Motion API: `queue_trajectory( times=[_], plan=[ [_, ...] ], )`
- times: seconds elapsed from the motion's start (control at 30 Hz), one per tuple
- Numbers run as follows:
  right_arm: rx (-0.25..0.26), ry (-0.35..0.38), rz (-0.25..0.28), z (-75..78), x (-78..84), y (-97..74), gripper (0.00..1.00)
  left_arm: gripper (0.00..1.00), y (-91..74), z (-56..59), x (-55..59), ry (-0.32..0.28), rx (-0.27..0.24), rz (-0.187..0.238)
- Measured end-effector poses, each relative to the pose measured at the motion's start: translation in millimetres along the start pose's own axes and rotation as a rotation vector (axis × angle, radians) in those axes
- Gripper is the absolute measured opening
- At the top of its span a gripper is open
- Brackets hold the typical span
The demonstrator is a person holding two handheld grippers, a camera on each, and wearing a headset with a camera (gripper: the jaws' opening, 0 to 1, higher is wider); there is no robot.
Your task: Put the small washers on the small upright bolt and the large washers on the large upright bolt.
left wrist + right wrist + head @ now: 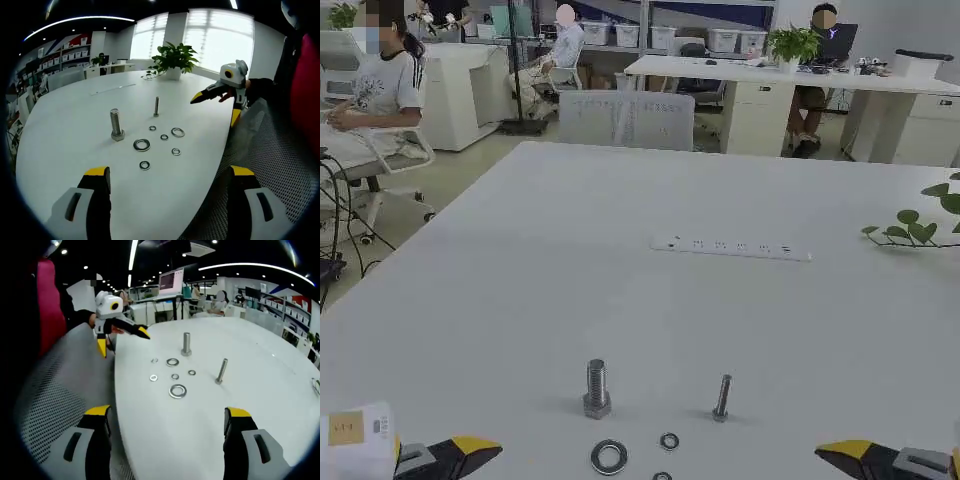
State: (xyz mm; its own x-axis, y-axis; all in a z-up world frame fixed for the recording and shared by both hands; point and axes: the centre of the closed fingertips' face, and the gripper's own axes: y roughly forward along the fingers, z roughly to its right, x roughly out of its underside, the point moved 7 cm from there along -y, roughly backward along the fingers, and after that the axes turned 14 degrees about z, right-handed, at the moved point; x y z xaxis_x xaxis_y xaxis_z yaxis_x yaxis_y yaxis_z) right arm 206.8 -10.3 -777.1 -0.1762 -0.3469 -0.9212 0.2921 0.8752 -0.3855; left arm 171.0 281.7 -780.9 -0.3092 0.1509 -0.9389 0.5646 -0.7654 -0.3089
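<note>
Likely an open office: white desks (pixel 720 70), mesh chairs (pixel 625 120), seated people (pixel 382 85).

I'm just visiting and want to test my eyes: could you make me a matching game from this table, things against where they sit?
Things:
1 large bolt
2 small bolt
3 power strip
4 plant

Places:
A lying flat, beyond both bolts
B upright, right of the other bolt in the head view
C leaves at the far right
D upright, just behind the large washer

Pairs: 1-D; 2-B; 3-A; 4-C

Large bolt (pixel 597 388) and small bolt (pixel 722 397) stand upright on the table (pixel 620 260), a large washer (pixel 609 457) and small washer (pixel 669 441) lying near.
</note>
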Motion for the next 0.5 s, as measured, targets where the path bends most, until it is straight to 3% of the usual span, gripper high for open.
queue_trajectory(
  times=[0.5],
  plan=[
    [-0.007,0.001,-0.014,-4.7,-2.4,-0.2,0.93,0.97,-0.9,2.3,-1.0,0.005,0.006,0.005]
  ],
)
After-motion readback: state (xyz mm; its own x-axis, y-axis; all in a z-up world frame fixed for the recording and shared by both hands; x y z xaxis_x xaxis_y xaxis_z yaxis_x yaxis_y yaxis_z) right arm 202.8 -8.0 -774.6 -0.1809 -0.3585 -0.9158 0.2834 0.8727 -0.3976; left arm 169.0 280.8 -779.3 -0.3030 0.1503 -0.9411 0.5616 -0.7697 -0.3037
